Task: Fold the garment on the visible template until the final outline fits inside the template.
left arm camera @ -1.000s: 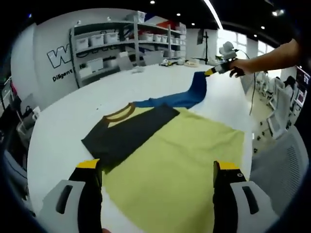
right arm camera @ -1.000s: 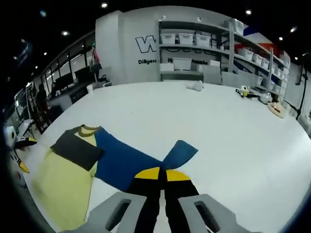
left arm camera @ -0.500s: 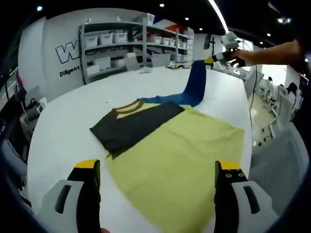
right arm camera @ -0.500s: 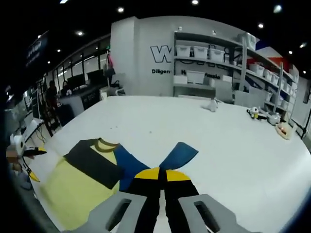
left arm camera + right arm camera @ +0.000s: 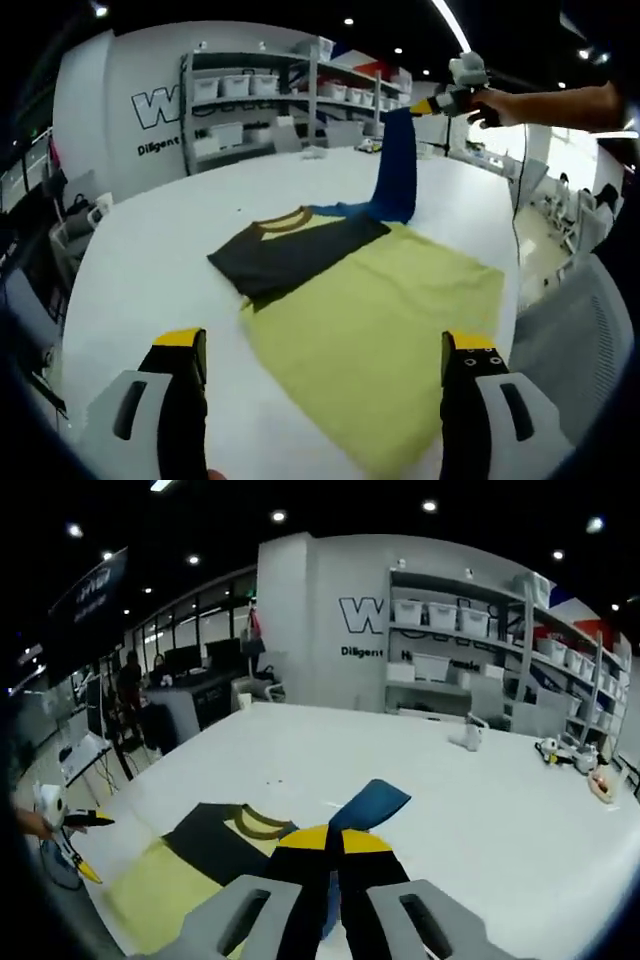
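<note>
A yellow T-shirt (image 5: 390, 320) lies flat on the white table (image 5: 150, 250), with its dark grey sleeve (image 5: 290, 250) folded across the chest below the collar (image 5: 285, 218). Its blue sleeve (image 5: 397, 165) hangs lifted above the table, pinched by my right gripper (image 5: 440, 100), which a hand (image 5: 530, 100) holds high at the upper right. In the right gripper view that gripper (image 5: 330, 838) is shut on the blue sleeve (image 5: 368, 802), with the shirt (image 5: 160, 885) low on the left. My left gripper (image 5: 325, 350) stands open over the shirt's near edge, gripping nothing.
Shelves with white bins (image 5: 260, 85) line the far wall. Small items (image 5: 472, 733) sit on the table's far side. A grey office chair (image 5: 590, 320) stands beside the table's right edge. Desks and monitors (image 5: 190, 670) lie beyond the table's left side.
My right gripper has risen with the blue sleeve, which now hangs nearly upright off the table. The left gripper stays open; its camera has shifted slightly.
</note>
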